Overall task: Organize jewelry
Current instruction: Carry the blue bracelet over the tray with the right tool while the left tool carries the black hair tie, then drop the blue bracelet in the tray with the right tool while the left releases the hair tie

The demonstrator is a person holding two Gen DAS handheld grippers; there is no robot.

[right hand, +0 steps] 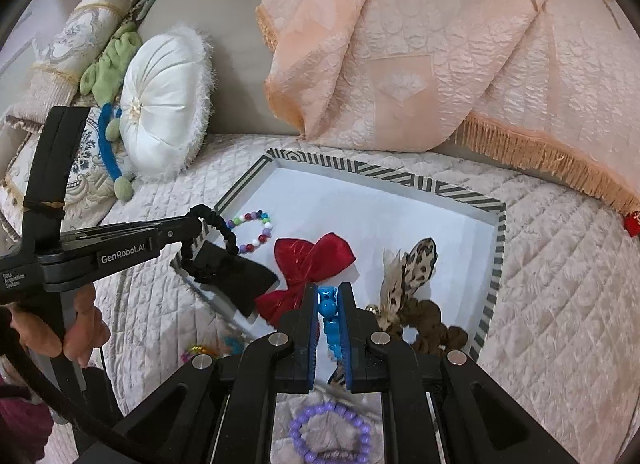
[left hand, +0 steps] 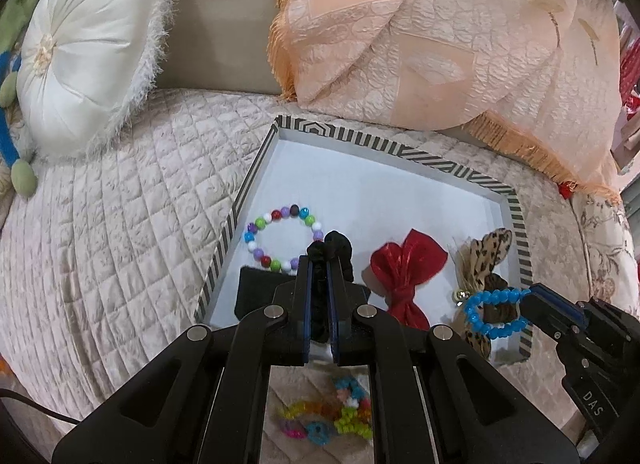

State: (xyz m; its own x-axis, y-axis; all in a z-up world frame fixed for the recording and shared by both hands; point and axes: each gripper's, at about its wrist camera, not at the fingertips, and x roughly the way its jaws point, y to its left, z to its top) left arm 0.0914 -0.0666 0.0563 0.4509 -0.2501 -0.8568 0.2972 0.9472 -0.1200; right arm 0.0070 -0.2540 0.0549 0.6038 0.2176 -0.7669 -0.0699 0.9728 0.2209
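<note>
While the left gripper (left hand: 319, 264) clamps a black scrunchie (left hand: 334, 248) over the striped-rim tray (left hand: 516, 220), a multicolored bead bracelet (left hand: 280, 238), red bow (left hand: 404, 272) and leopard-print bow (left hand: 486, 256) lie inside. Seen from the right wrist, the right gripper (right hand: 329, 296) pinches a glossy blue bead bracelet (right hand: 329, 310) above the tray's near edge; a purple bead bracelet (right hand: 330, 432) rests on the quilted cover (right hand: 560, 304).

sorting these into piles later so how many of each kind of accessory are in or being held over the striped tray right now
Beaded bracelets: 2, multicoloured bead bracelet, blue bead bracelet
Fabric bows: 3, red satin bow, leopard-print bow, black bow
Scrunchies: 2, black scrunchie, brown scrunchie
Total: 7
</note>
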